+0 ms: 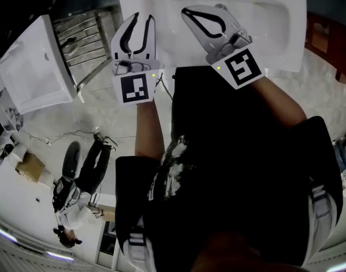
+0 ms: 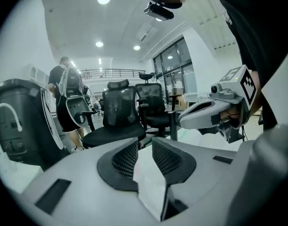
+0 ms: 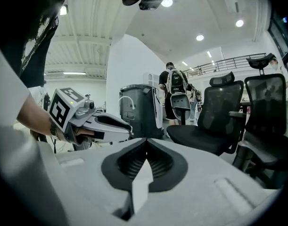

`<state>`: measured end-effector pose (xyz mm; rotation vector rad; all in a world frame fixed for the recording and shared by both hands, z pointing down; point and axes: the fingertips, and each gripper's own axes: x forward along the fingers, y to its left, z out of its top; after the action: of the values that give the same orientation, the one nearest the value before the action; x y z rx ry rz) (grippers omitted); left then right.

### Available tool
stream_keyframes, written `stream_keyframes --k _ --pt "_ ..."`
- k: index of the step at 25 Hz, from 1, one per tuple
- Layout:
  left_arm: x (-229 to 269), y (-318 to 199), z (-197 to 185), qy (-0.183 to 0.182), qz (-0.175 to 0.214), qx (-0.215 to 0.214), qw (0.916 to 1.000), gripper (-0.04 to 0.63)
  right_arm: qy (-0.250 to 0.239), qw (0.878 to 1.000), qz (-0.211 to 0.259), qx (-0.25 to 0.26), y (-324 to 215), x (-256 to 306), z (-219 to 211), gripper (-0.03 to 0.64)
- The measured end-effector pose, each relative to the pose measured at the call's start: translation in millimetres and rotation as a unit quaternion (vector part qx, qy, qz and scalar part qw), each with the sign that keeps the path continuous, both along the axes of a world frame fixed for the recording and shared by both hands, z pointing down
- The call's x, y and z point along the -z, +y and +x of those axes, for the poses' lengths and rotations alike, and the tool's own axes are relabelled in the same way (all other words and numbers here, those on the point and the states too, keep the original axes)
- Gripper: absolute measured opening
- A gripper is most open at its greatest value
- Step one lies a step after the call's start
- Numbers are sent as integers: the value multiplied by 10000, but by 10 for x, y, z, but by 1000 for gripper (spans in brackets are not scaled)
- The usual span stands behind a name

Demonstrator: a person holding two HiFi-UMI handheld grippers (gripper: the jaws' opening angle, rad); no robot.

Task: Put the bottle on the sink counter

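Big bright hall, pale stone floor (image 1: 105, 118) underfoot. Two sinks: white sink counter (image 1: 286, 33) is sitting below both grippers, and a second white basin (image 1: 31, 72) is standing off to the left. Two black mesh office chairs (image 2: 118, 112) are standing side by side, near one dark grey upright unit (image 2: 16, 126). One person with a backpack (image 2: 63, 93) is standing by it. Left gripper (image 1: 144, 18) is showing a narrow, empty gap. Right gripper (image 1: 185, 10) is pinched together on nothing. Bottle: cannot be made out in any view.
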<state>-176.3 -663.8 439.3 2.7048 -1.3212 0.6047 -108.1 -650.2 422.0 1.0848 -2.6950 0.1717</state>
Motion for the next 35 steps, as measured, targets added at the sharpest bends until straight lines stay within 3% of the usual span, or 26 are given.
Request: stream_keyframes --k 4,13,22,27,35 --pt "275 468 100 56 196 131 9997 82 -13 9999 122 -41 445 208 195 -5" --pt "640 891 276 284 276 257 9989 57 -24 9987 442 -270 734 571 602 -6" --pt "984 1614 615 436 883 -193 9950 17 -427 9915 761 -967 1424 771 955 -6" --pt "1290 1782 617 834 888 -318 9920 17 -442 9871 825 -1301 1655 1075 955 -6" --pt "1574 2354 420 1051 1002 -575 9877 17 -247 9830 976 -1536 2239 1403 642 -6"
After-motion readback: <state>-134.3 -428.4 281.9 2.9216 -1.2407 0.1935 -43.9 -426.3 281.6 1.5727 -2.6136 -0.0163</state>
